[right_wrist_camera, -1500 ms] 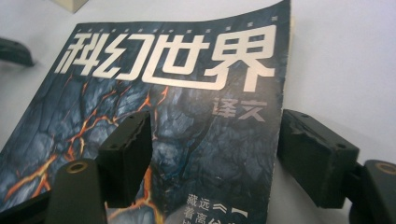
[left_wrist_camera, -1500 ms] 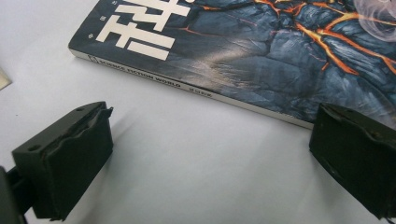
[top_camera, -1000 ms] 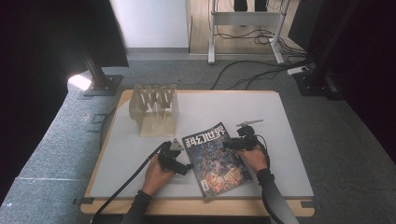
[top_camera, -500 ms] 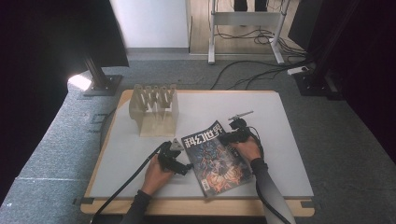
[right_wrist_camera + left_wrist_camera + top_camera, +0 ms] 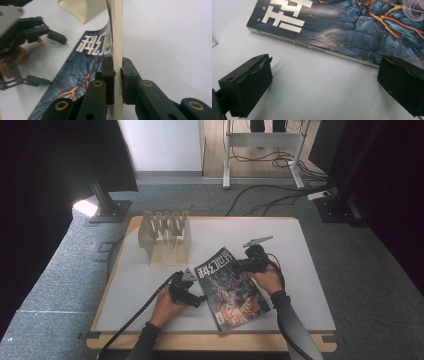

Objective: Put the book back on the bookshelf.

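Note:
A magazine [image 5: 232, 287] with a dark blue and orange cover lies on the white table [image 5: 300, 245]. My right gripper [image 5: 241, 265] is at its right edge. In the right gripper view its jaws have just been closing, and the right gripper [image 5: 117, 68] is now shut on the page edge of the magazine [image 5: 93, 51], which curls upward. My left gripper [image 5: 199, 298] rests on the table at the spine side. In the left gripper view the left gripper [image 5: 324, 82] stands open, with bare table between its jaws and the magazine [image 5: 352, 27] just ahead.
A pale wooden slotted rack [image 5: 165, 237] stands at the back left of the table, also seen as the rack [image 5: 80, 8] beyond the magazine. Grey carpet surrounds the table; cables and stand legs lie farther back.
The right gripper has closed on the magazine's right edge and risen, lifting that edge off the table. The left gripper has stayed where it was.

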Demonstrator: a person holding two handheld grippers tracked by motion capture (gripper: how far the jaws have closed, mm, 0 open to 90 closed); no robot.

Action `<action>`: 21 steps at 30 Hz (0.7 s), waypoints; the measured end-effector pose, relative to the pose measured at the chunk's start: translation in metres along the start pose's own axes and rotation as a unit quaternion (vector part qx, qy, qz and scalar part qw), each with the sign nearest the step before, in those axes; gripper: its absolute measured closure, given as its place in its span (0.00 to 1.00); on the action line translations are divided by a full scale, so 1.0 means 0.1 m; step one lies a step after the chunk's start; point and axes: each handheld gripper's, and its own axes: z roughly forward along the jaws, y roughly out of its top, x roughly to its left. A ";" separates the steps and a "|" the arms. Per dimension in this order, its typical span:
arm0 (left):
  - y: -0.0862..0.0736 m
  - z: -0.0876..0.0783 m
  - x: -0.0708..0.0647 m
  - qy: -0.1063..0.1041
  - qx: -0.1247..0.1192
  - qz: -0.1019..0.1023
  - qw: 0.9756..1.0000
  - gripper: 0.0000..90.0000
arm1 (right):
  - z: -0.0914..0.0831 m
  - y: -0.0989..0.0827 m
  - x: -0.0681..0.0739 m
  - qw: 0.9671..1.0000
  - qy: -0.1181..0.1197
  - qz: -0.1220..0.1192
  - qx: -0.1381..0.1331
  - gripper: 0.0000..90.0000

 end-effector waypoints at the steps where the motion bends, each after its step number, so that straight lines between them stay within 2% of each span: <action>1: 0.00 -0.01 0.01 -0.003 0.001 -0.002 1.000 0.00 | -0.02 0.02 0.03 1.000 -0.001 -0.005 -0.001 0.90; 5: 0.03 -0.06 0.09 -0.021 0.000 -0.029 0.999 0.00 | -0.11 0.06 0.12 1.000 -0.004 -0.020 -0.007 0.90; 11: 0.10 -0.09 0.13 -0.043 -0.017 -0.041 0.998 0.01 | -0.20 0.10 0.17 0.999 -0.002 -0.030 -0.020 0.90; 14: 0.16 -0.10 0.14 -0.050 -0.017 -0.036 0.998 0.01 | -0.25 0.14 0.22 0.999 -0.001 -0.038 -0.027 0.90; 16: 0.21 -0.09 0.12 -0.048 -0.018 -0.024 0.998 0.01 | -0.29 0.17 0.26 0.999 0.000 -0.044 -0.032 0.90; 21: 0.28 -0.06 0.16 -0.071 -0.026 -0.032 0.997 0.01 | -0.38 0.22 0.34 0.998 0.002 -0.056 -0.040 0.90</action>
